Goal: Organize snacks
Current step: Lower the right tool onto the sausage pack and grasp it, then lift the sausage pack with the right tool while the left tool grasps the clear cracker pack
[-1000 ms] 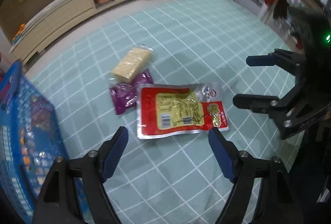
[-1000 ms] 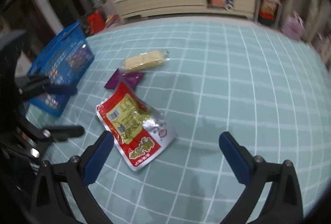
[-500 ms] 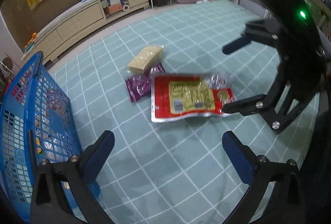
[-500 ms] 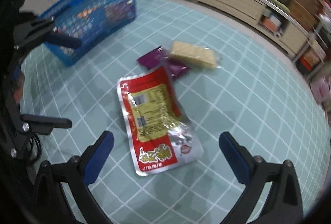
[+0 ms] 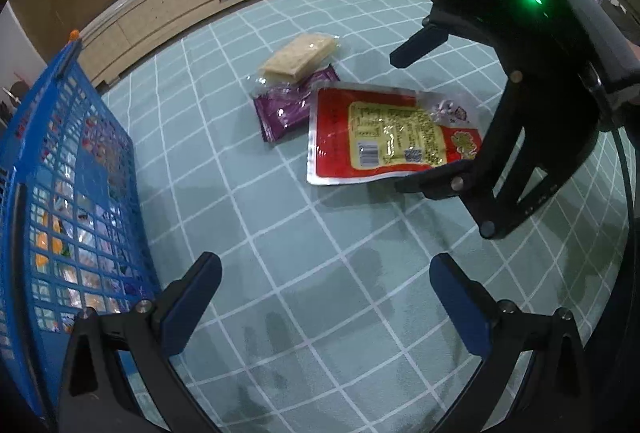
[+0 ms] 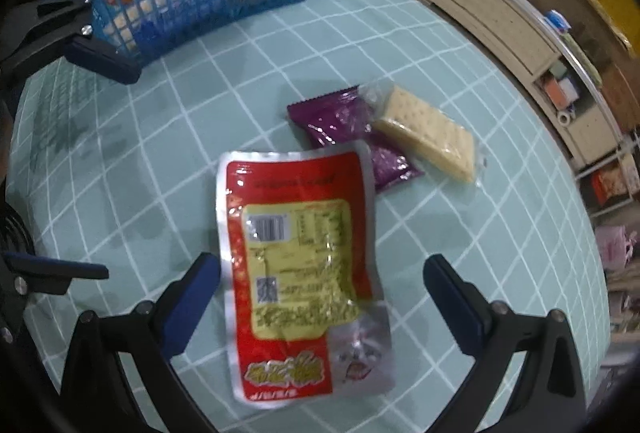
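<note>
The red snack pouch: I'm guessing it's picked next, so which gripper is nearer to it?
Right. The right gripper is open, straddling the red snack pouch. The left gripper, also open, hangs short of it beside the blue basket.

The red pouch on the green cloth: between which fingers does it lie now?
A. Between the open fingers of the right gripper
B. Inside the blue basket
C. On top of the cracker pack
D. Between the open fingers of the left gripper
A: in the right wrist view the red pouch lies flat between the spread fingers of the right gripper, while the left gripper is open over bare cloth beside the blue basket.
</note>
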{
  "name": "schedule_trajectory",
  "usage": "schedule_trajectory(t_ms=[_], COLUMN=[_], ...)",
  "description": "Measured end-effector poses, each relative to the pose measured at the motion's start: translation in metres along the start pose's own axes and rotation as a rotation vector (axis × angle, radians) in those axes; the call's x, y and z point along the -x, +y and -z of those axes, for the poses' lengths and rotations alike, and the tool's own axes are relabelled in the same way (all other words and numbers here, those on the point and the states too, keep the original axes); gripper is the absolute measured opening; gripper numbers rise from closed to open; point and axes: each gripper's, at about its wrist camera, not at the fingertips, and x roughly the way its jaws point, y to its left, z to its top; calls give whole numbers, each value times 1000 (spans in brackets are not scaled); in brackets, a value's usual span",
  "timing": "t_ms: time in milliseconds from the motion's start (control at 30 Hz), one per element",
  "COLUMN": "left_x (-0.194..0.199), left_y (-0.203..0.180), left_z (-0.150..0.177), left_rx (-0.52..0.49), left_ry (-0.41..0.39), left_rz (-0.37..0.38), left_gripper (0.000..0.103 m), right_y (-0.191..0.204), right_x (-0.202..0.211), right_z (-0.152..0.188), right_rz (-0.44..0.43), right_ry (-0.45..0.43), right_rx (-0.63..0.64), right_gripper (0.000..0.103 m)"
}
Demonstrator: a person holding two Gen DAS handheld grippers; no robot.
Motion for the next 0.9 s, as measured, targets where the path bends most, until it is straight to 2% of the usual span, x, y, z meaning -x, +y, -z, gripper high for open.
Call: schedule_trajectory(t_ms=[67,200,233,333,367,400,433,567,633,700,767,900], left_x=[-4,-5,-6,-8,-7,-7,-7,-6,-3,-2,2,8], left_y=[3,4,4,6,6,6,6,5,4,3,2,1], left_z=[0,0,1,0,0,-1,-1,-7,-8,-11,-15,-29], left_rx=[13,23,24,37,41,44,47,51,51,45,37,9], left_ry=[9,10,10,11,9,9,7,-1,-5,-8,-16,-31], left_rz=[6,15,16,25,28,30,35,39,41,40,38,20], left_gripper=[103,103,103,103,103,103,103,103,103,103,103,103], right_y=[-3,-8,-9,-4,-3,-4,-6,-9,-8,-10,-20,-28], right_x=[-3,-8,-7,-2,1,5,11,14,18,24,32,50], right_z=[-1,0,2,9,11,14,15,23,29,41,43,47], right_rz=[-18,-87,-101,-76,-69,-69,-87,-84,-56,-66,-85,-64], right_ry=[-3,0,-8,-39,-50,-64,-84,-89,-115,-139,-173,-224], right_rx=[-1,-45,-59,-48,-54,-64,-89,-153,-167,-222,-297,-373], right_gripper=[101,80,80,74,67,46,34,30,27,24,24,23])
